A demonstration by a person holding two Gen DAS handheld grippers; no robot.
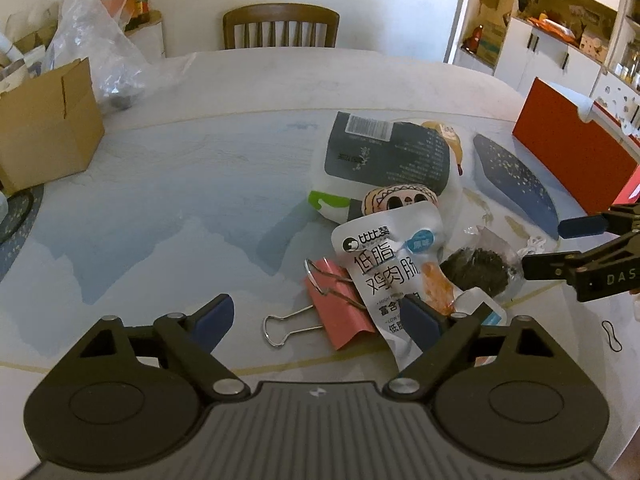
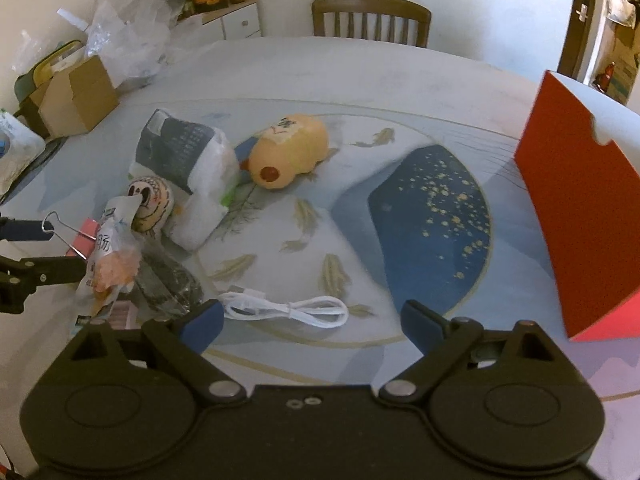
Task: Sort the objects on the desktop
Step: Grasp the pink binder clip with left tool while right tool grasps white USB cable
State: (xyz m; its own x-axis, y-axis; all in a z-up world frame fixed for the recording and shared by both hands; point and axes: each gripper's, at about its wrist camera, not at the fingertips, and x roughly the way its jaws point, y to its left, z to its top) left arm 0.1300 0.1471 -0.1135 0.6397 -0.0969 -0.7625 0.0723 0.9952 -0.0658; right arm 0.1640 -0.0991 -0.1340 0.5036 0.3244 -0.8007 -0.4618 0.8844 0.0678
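My left gripper (image 1: 318, 320) is open just above the table, with a pink binder clip (image 1: 340, 312) lying between its fingers, untouched. Its right finger (image 1: 420, 320) overlaps a white sausage packet (image 1: 392, 268) in the view. Behind these lie a round doll (image 1: 396, 198), a dark-labelled bag (image 1: 388, 152) and a dark tea pouch (image 1: 480, 272). My right gripper (image 2: 312, 320) is open over a coiled white cable (image 2: 288, 308), clear of it. A yellow plush toy (image 2: 288, 152) lies farther back. Each gripper appears at the edge of the other's view, the right gripper (image 1: 556, 248) and the left gripper (image 2: 56, 250).
A red box (image 2: 576, 220) stands at the right, beside a dark blue mat (image 2: 436, 220). A cardboard box (image 1: 48, 128) and a plastic bag (image 1: 96, 48) sit at the far left. A wooden chair (image 1: 280, 26) stands behind the table. A black rubber band (image 1: 612, 336) lies at the near right.
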